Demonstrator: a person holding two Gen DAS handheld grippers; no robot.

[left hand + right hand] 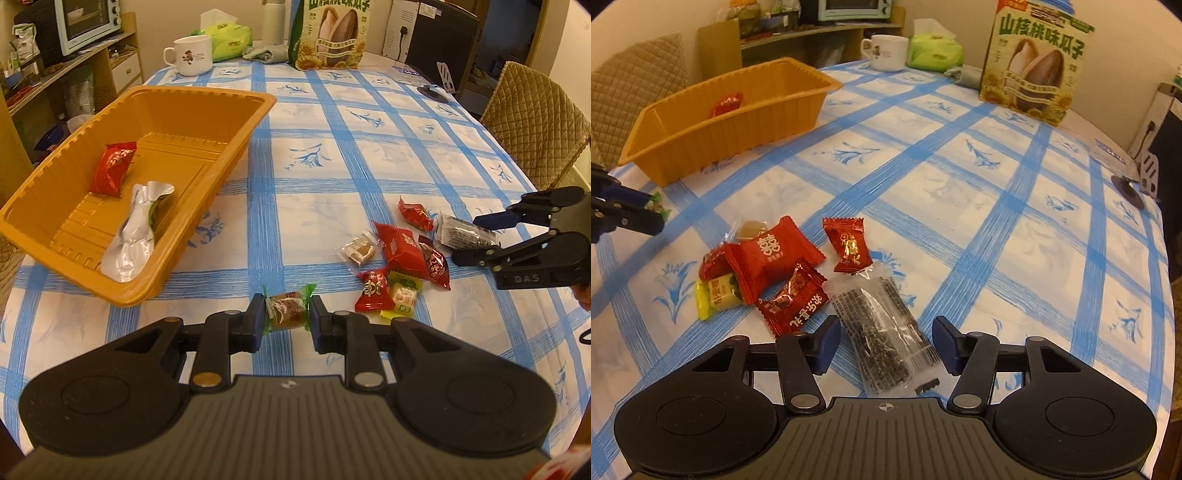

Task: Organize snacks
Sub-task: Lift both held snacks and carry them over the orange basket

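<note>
The orange tray (207,110) sat on the counter (332,155) holding a red packet (113,169) and a silver wrapper (135,232). The left gripper (287,316) had its fingers clamped on a green-ended candy (287,309). The right gripper (886,341) had its fingers apart on either side of a clear sesame bar (882,332) lying on the counter. Beside it lay a red packet with a double-happiness mark (768,258). A sunflower-seed bag (1034,66) reading "山核桃味瓜子" and a mug (886,51) stood far back.

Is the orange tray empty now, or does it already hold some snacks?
Not empty. The orange tray holds two snacks: a red packet and a silver packet lying on its floor. The other loose snacks lie outside on the tablecloth.
</note>
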